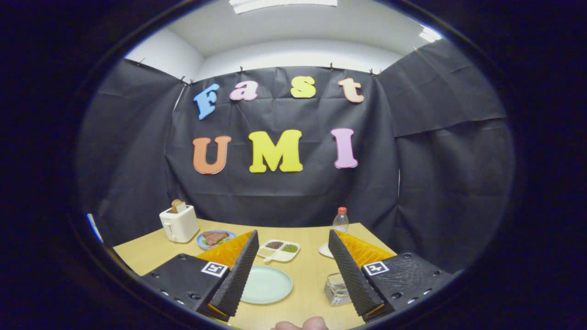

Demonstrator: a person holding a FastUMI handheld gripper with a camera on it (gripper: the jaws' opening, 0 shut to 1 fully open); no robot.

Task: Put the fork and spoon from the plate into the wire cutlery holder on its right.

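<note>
1. While the pale green plate (pixel 266 285) lies flat on the yellow table (pixel 307 275), it sits between the fingers, close against the left finger (pixel 238 270), which hides part of its rim; no fork or spoon can be made out on the part that shows.
2. The wire cutlery holder (pixel 337 289) stands on the plate's right, tucked against the inner face of the right finger (pixel 348 275); what it holds cannot be told.
3. The gripper (pixel 293 238) hangs above the table, fingers spread wide apart and grasping nothing.
4. Just beyond the plate sits a white divided dish (pixel 279 250) of seeds and grains.
5. Further left, a small plate of meat (pixel 214 238) rests beside a white toaster (pixel 179 223) with toast sticking up.
6. Over on the right, a clear bottle (pixel 340 221) with a red cap stands near the table's far edge.
7. A fingertip (pixel 300 324) peeks in at the near edge.
</note>
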